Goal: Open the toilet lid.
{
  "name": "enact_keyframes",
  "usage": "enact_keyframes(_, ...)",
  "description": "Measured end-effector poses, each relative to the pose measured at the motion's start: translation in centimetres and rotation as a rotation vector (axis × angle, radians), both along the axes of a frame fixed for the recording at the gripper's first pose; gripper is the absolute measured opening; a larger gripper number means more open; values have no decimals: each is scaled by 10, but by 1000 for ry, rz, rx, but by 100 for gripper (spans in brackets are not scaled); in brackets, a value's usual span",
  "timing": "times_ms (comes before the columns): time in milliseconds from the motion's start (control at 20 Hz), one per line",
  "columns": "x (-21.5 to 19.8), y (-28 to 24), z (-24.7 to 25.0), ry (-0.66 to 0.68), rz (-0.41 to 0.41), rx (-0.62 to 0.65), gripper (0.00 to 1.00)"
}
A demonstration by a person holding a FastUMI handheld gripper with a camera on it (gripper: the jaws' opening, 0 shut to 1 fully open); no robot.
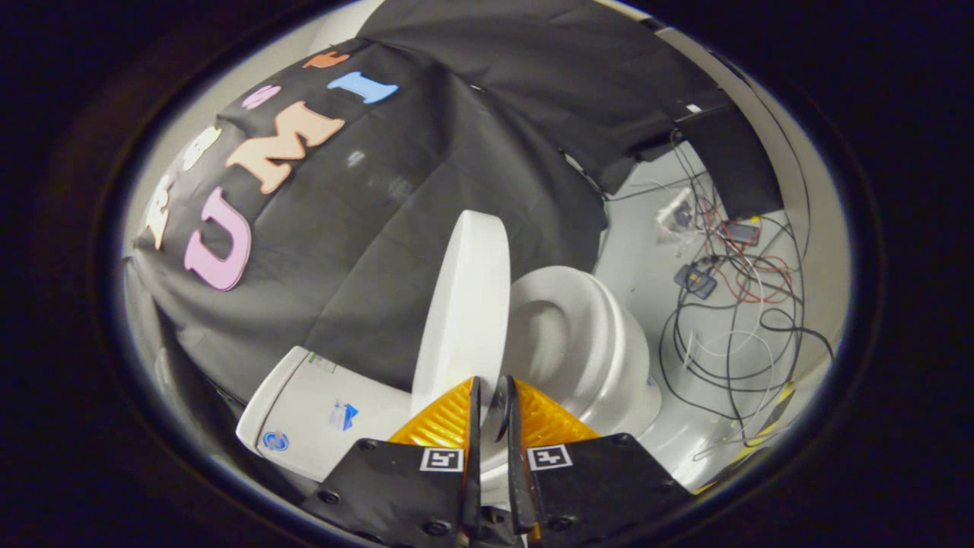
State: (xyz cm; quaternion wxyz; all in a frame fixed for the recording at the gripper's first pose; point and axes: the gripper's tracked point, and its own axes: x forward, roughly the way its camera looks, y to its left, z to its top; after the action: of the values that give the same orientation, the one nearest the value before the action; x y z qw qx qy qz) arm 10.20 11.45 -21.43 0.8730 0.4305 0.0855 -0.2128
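Gripper: fingers drawn close together, only a thin gap between the tips, pinched on the lower edge of the toilet lid, one finger on each face.
Toilet lid: white, raised and standing on edge, rising straight up from between the fingertips, seen nearly edge-on; rounded top rim against the dark cloth wall.
Contact: lid edge sits right in the slot between the two fingers; both appear pressed against it, though the exact touch line is partly hidden by the fingers themselves.
Toilet bowl: white, just to the right of the lid, seat ring and hollow open to view, no longer covered.
Tank: white box just left of the fingers and below the lid, tilted in this view, with small blue marks on its face; too small to read.
Wall: black cloth draped behind lid and tank, folds visible, hanging down to the tank's top.
Floor: pale, beyond the bowl on the right side.
Cables: loose tangle of black, red and white wires spread over the floor, well apart from the bowl; a couple of small dark boxes among them.
Lid versus bowl: lid upright, apart from the seat, tucked between tank and bowl.
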Motion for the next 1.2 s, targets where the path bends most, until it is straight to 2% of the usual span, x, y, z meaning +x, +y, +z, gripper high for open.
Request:
enact_keyframes(750, 22, 46, 82, -18, 171, -280, 16)
enact_keyframes(1200, 45, 97, 132, -34, 279, -451, 17)
